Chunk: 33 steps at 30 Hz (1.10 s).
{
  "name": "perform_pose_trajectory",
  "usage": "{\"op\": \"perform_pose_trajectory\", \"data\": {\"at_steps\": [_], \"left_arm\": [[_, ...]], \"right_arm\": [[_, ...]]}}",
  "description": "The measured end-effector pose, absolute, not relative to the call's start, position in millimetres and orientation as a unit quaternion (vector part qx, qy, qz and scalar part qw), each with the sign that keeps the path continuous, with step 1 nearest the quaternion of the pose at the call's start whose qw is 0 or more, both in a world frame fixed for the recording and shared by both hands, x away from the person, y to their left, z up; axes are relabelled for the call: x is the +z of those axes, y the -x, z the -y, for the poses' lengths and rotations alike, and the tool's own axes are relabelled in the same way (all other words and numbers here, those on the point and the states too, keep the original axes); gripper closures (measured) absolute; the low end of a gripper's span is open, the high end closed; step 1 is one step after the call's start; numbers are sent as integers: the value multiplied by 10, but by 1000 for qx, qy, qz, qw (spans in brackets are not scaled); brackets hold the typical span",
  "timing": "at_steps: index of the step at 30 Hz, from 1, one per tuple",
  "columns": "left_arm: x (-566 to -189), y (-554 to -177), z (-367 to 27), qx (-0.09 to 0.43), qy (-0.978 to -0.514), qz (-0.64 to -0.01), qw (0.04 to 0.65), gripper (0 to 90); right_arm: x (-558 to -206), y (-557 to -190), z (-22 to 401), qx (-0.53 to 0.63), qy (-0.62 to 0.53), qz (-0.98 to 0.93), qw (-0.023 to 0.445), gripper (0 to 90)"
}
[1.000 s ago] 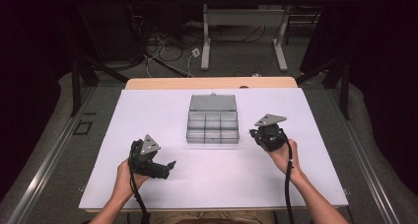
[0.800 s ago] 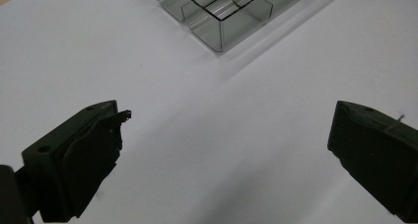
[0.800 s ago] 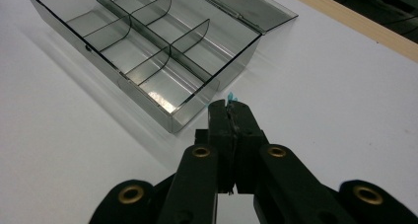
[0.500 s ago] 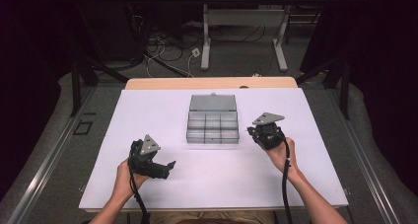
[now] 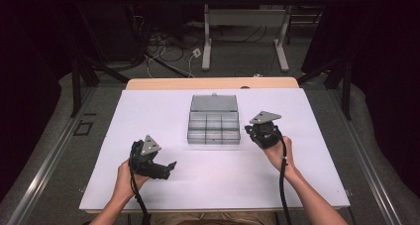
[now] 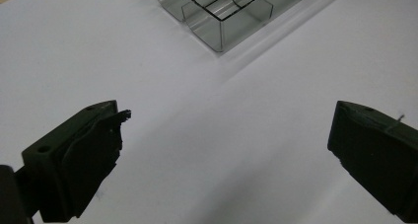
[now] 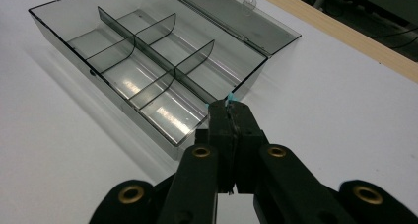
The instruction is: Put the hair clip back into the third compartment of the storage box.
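A clear grey compartment box (image 5: 214, 140) stands at the middle back of the white table with its lid laid open behind it. Its compartments look empty. My right gripper (image 5: 249, 132) hovers just off the box's right front corner. In the right gripper view that gripper (image 7: 229, 109) is shut, a tiny light-blue bit (image 7: 229, 96) pokes out at its tip, and the box (image 7: 98, 83) lies just beyond. My left gripper (image 5: 167, 169) rests low at the front left, open and holding nothing. In the left gripper view the gripper (image 6: 226, 120) has its jaws wide apart, with a box corner (image 6: 222, 34) farther off.
A white sheet (image 5: 218, 185) covers the table, with a wooden strip (image 5: 213, 83) along the back edge. Both forearms come in from the bottom. Beyond the table lie cables on the floor and another table's legs (image 5: 207, 41).
My right gripper has drifted slightly left toward the box's corner. The left gripper has stayed in place.
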<state>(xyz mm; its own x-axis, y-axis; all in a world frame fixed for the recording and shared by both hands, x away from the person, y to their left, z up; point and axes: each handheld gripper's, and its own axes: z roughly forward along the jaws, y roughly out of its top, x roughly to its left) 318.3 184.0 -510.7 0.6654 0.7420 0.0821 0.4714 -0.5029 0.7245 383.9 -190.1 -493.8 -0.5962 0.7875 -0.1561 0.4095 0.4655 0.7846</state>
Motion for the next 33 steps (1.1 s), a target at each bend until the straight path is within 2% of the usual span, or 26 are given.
{"op": "perform_pose_trajectory", "data": {"at_steps": [33], "left_arm": [[-5125, -3207, -1839, 189, -844, -362, 347, 0]], "right_arm": [[-4847, -3977, 1823, 392, -370, -798, 270, 898]]}}
